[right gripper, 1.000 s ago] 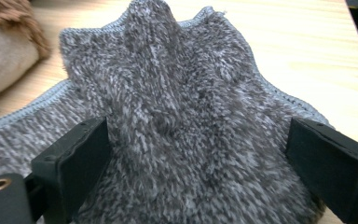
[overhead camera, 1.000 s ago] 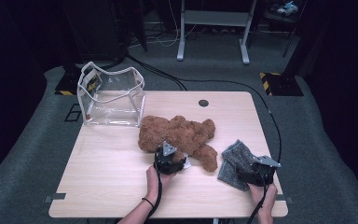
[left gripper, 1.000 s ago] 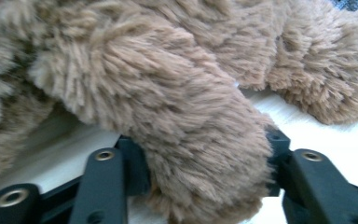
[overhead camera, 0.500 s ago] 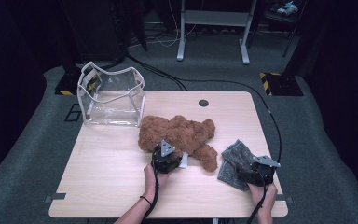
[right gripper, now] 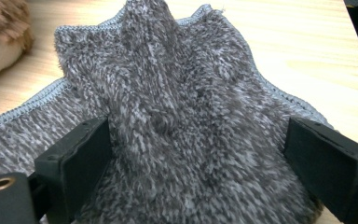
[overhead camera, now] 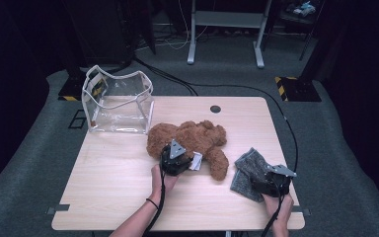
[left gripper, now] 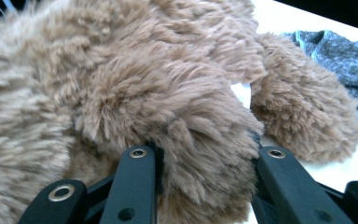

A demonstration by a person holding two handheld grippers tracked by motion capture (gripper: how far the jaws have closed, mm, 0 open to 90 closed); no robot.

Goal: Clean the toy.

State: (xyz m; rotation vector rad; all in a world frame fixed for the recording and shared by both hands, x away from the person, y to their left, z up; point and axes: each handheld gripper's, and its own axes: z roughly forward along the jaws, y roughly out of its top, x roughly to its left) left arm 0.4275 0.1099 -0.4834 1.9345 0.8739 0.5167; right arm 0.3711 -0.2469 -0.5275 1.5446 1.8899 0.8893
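A brown teddy bear [overhead camera: 192, 138] lies on its side in the middle of the wooden table [overhead camera: 103, 173]. My left gripper [overhead camera: 177, 149] sits at its near edge. In the left gripper view its jaws [left gripper: 205, 154] have just been closing and squeeze a tuft of the bear's fur [left gripper: 168, 93] between them. A grey knit cloth [overhead camera: 246, 170] lies bunched at the right front. My right gripper [overhead camera: 262, 177] rests on it. In the right gripper view its jaws [right gripper: 196, 135] stand wide on either side of a raised fold of the cloth [right gripper: 177, 93].
A clear plastic bag [overhead camera: 118, 101] with white trim stands open at the table's back left corner. A small white tag [overhead camera: 196, 161] shows beside the left gripper. A dark round hole [overhead camera: 215, 108] sits near the back edge. Cables run over the floor behind.
My left gripper has shifted slightly away from the table's front edge, against the bear. The right gripper and the cloth have kept still.
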